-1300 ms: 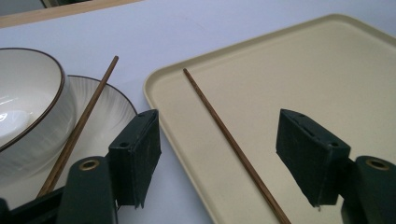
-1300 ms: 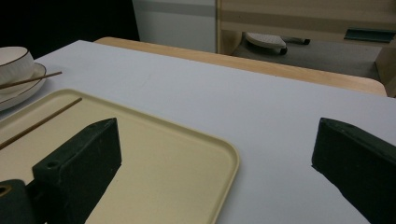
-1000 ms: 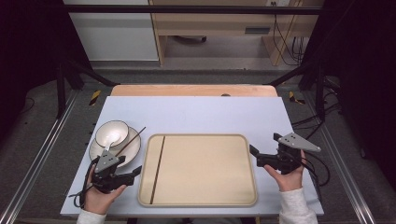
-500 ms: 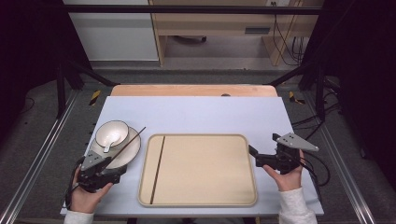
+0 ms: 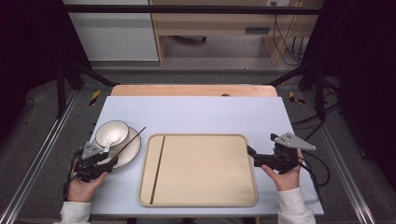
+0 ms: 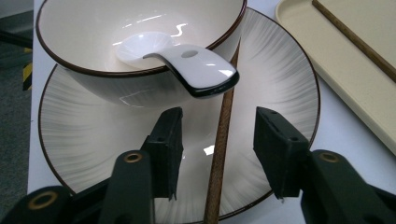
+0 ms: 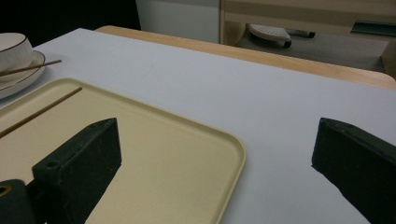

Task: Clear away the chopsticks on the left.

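— From above we see the left gripper (image 5: 109, 161) at the plate (image 5: 133, 151).
— Up close, our closing jaws straddle the chopstick (image 6: 219, 154) on it, not yet touching; right gripper (image 5: 252, 156) gapes, empty.

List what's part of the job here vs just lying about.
In the job: left gripper, fingers either side of the chopstick on the plate; the tray holding the other chopstick.
Lying about: bowl, spoon, plate; right gripper idle.
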